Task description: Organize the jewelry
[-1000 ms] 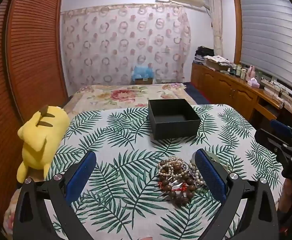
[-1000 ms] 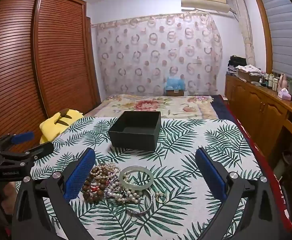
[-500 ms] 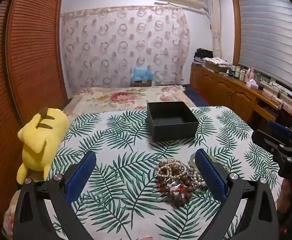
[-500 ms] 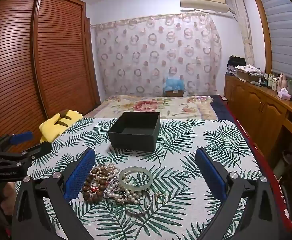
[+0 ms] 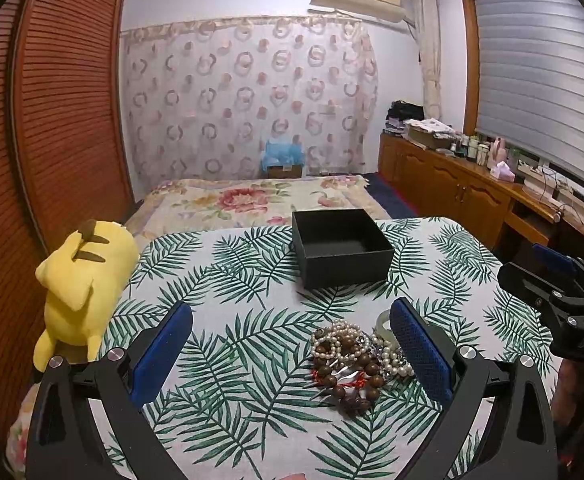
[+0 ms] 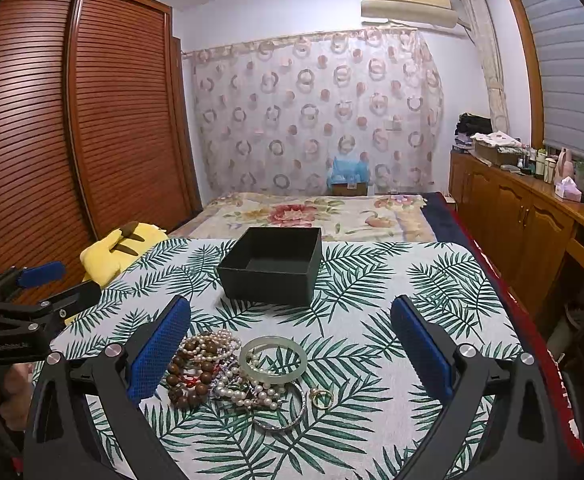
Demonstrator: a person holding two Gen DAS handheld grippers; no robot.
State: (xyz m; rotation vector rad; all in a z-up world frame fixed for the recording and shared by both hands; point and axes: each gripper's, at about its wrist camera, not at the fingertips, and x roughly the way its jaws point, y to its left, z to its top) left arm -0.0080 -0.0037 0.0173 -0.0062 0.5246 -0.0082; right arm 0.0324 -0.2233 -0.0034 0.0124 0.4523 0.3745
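Observation:
A heap of jewelry (image 6: 228, 372) lies on the leaf-print cloth: brown bead strings, pearl strands (image 5: 340, 340), a pale green bangle (image 6: 273, 359), a silver bangle (image 6: 292, 416) and a gold ring (image 6: 322, 397). Behind it stands an open black box (image 6: 270, 266), which looks empty (image 5: 342, 246). My left gripper (image 5: 292, 344) is open, hovering just short of the heap, whose right part lies behind its right finger. My right gripper (image 6: 290, 344) is open too, with the heap between its fingers near the left one. Each gripper also shows at the edge of the other's view.
A yellow plush toy (image 5: 80, 288) lies at the table's left edge. A bed with a floral cover (image 6: 316, 212) is beyond the table. Wooden cabinets (image 6: 532, 224) run along the right wall, a slatted wardrobe (image 6: 92, 120) along the left.
Both grippers have dipped slightly; the box and jewelry sit a little higher in each view. Nothing has been picked up.

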